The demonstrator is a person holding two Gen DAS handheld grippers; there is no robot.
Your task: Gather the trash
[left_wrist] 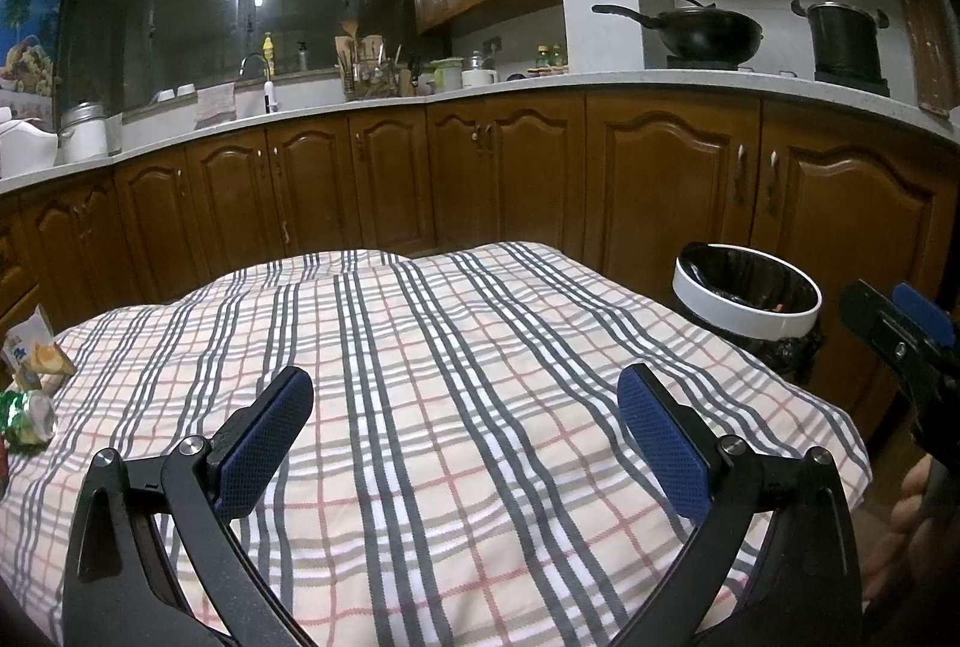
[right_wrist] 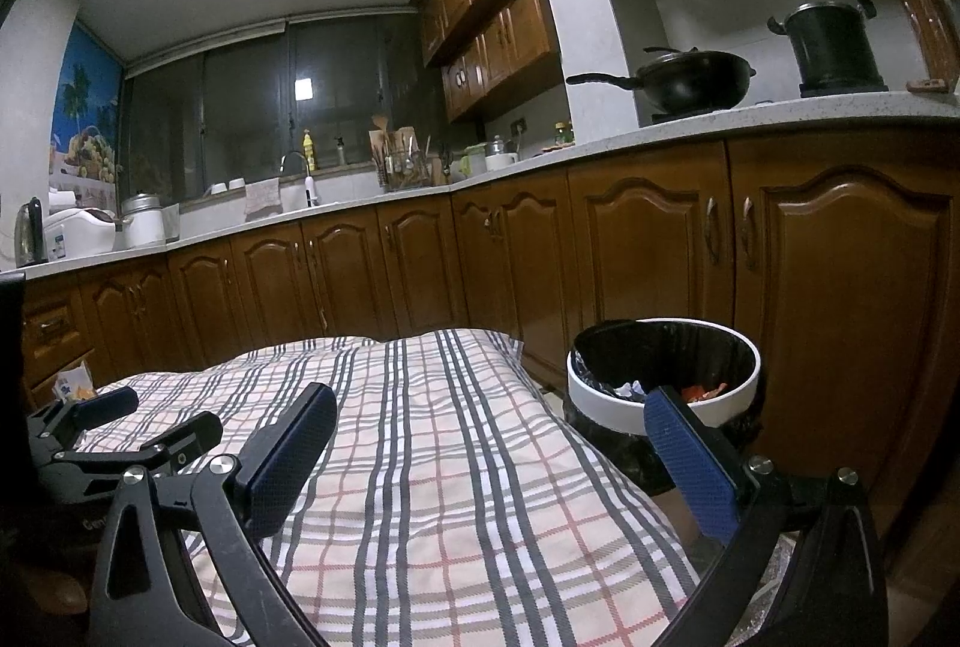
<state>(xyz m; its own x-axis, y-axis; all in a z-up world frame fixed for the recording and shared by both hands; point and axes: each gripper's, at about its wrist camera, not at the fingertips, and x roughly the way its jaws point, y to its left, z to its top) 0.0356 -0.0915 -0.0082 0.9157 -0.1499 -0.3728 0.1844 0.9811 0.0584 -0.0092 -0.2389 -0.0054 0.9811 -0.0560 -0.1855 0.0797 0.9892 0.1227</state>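
Observation:
A white-rimmed trash bin (left_wrist: 747, 308) with a black liner stands at the table's far right corner; in the right wrist view the bin (right_wrist: 606, 395) holds white and orange scraps. A crumpled green wrapper (left_wrist: 27, 416) and a snack packet (left_wrist: 39, 353) lie at the table's left edge. My left gripper (left_wrist: 465, 407) is open and empty above the plaid tablecloth (left_wrist: 450, 347). My right gripper (right_wrist: 489, 428) is open and empty, its right finger (right_wrist: 690, 461) in front of the bin. It also shows in the left wrist view (left_wrist: 900, 329).
Brown kitchen cabinets (left_wrist: 510, 179) and a white countertop (left_wrist: 600, 80) run behind the table. A wok (left_wrist: 702, 26) and a pot (left_wrist: 846, 38) sit on the stove. The left gripper shows at the left of the right wrist view (right_wrist: 120, 425).

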